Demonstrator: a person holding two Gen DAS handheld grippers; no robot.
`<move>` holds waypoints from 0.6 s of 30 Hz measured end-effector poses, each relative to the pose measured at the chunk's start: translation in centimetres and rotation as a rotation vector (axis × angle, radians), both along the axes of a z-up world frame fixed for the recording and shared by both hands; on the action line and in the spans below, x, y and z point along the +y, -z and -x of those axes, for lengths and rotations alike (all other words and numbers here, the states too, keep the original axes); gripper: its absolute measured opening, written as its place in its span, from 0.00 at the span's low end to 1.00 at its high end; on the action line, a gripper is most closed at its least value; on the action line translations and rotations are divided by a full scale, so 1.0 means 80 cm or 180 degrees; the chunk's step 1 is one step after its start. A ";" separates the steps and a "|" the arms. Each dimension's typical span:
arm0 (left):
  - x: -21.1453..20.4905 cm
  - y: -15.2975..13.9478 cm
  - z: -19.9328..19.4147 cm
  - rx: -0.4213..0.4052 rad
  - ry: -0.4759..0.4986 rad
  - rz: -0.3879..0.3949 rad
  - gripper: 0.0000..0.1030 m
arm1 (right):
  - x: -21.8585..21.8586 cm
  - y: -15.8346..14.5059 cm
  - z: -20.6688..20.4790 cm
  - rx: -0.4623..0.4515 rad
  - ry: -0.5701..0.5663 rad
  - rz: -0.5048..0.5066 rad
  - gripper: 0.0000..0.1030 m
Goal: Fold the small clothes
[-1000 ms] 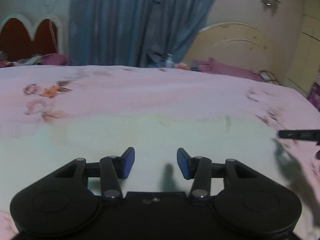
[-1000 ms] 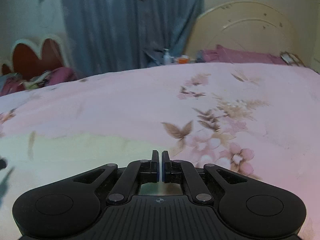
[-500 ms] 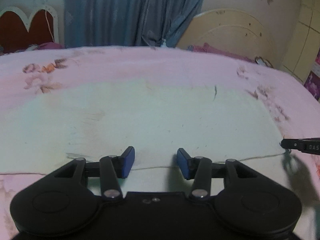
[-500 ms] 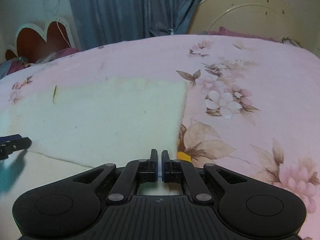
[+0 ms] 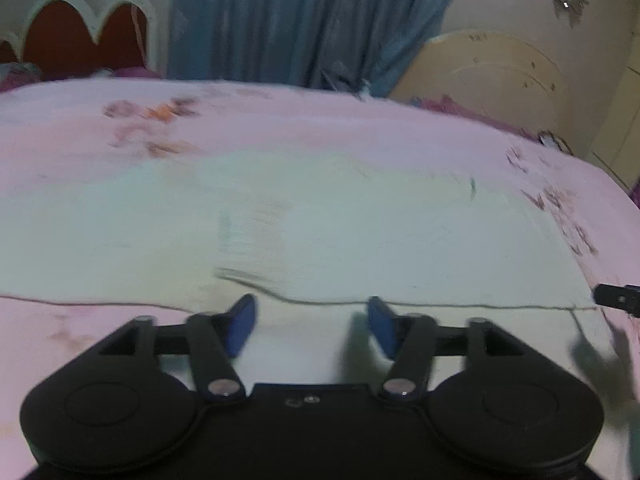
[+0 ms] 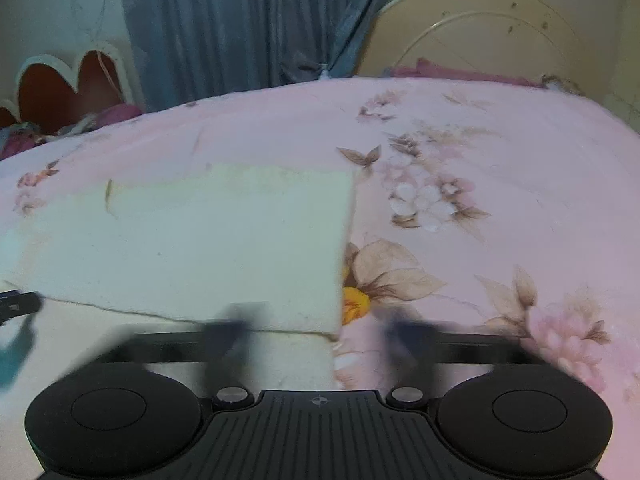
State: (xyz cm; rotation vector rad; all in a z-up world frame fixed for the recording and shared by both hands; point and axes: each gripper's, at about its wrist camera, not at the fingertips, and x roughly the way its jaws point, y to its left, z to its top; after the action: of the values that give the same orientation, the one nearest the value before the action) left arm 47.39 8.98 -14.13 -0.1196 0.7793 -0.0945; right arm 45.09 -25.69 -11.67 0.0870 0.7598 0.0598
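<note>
A pale cream cloth [image 5: 360, 232] lies flat on the pink floral bedspread [image 5: 280, 128], with one layer folded over another. My left gripper [image 5: 312, 322] is open and empty, low over the cloth's near fold edge. In the right wrist view the cloth [image 6: 200, 248] fills the left half. My right gripper [image 6: 320, 334] is open, its fingers motion-blurred, astride the cloth's near right corner. The right gripper's tip [image 5: 618, 300] shows at the right edge of the left wrist view. The left gripper's tip [image 6: 18, 306] shows at the left edge of the right wrist view.
The bedspread [image 6: 480, 200] spreads to the right with flower prints. A blue curtain [image 6: 248, 24] hangs behind. A cream headboard [image 6: 480, 32] stands at the far right. A red scalloped headboard [image 5: 76, 36] is at the far left.
My right gripper has opened from shut, letting go at the cloth's near right corner. Both views first dipped toward the cloth, then lifted slightly. My left gripper stayed open.
</note>
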 end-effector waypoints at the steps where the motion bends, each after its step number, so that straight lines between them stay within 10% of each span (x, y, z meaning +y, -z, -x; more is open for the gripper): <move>1: 0.010 -0.004 0.007 -0.0056 -0.0080 0.0003 0.75 | -0.002 -0.006 0.002 -0.0036 -0.0036 -0.0031 0.85; 12: 0.168 -0.020 0.060 -0.0120 -0.0966 0.0005 0.72 | 0.073 -0.015 -0.005 -0.0006 -0.0157 -0.0393 0.49; 18: 0.259 -0.020 0.080 -0.0134 -0.1458 0.0072 0.65 | 0.135 -0.013 -0.018 0.0021 -0.0399 -0.0347 0.48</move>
State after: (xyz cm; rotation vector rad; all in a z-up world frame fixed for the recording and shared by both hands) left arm 41.01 29.69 -12.57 -0.3133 0.6925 0.3275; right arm 46.50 -14.87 -10.63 0.1432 0.7679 0.2204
